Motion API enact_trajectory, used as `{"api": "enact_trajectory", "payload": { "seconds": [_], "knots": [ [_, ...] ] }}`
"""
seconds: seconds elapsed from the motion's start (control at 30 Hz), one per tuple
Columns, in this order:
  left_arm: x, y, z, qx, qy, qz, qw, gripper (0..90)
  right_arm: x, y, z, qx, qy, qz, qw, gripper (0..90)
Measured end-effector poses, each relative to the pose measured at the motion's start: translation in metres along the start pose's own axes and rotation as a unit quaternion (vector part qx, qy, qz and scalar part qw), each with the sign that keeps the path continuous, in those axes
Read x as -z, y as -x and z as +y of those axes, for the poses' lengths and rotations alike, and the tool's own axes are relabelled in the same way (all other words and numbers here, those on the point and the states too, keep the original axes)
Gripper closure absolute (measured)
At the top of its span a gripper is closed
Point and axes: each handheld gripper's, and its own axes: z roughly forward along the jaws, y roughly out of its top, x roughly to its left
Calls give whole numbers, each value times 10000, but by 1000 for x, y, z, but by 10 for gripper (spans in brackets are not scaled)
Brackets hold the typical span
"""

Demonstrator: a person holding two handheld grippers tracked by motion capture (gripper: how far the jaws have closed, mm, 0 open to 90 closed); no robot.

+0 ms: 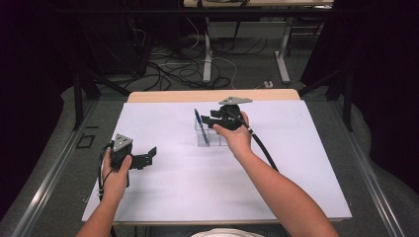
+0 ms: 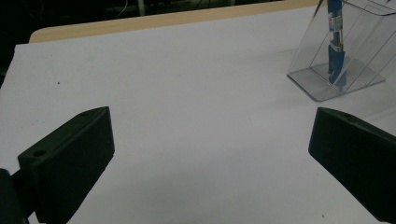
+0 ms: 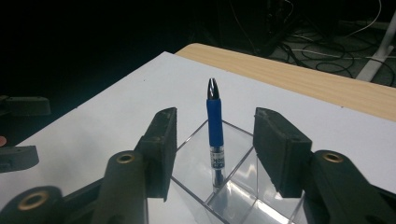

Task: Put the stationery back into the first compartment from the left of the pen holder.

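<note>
A blue pen (image 1: 197, 122) stands tilted, tip up, in a clear plastic holder (image 1: 213, 138) with compartments near the middle back of the white tabletop. My right gripper (image 1: 208, 119) hovers just over the holder. In the right gripper view the pen (image 3: 214, 122) rises between the open jaws of my right gripper (image 3: 215, 128), and neither pad touches it. My left gripper (image 1: 147, 157) rests low at the table's left, open and empty. Seen from the left gripper (image 2: 210, 158), the holder (image 2: 348, 79) and the pen (image 2: 335, 51) lie far off at the upper right.
The white tabletop (image 1: 197, 187) has a wooden strip (image 1: 212, 95) along its far edge. Beyond it the floor holds cables and metal table legs (image 1: 207, 59). Metal rails run along both sides of the table.
</note>
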Motion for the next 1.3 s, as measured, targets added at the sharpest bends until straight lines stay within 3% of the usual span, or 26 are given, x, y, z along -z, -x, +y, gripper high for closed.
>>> {"api": "enact_trajectory", "payload": {
  "seconds": [0.3,0.37,0.43,0.5,0.6,0.7,1.0,1.3],
  "knots": [
    [0,0,0,5,-7,-1,10000,0,24,1,1,45,-125,-48,9999,321],
    [0,0,0,10,-5,-3,10000,0,28,1,0,87,-307,-181,9993,229],
    [0,0,0,13,-3,-1,10000,0,32,1,-1,304,-494,-411,9975,156],
    [0,1,0,17,-4,0,10000,0,37,0,-3,371,-611,-510,9961,147],
    [1,0,0,12,1,6,10000,0,45,1,-5,397,-616,-540,9958,110],
    [1,0,0,19,-4,4,10000,0,52,0,-6,384,-582,-534,9961,6],
    [2,0,0,58,19,3,10000,0,82,1,-15,586,-481,-562,9955,0],
    [2,1,0,70,18,5,10000,0,111,11,-32,516,-482,-682,9952,0]
  ]
}}
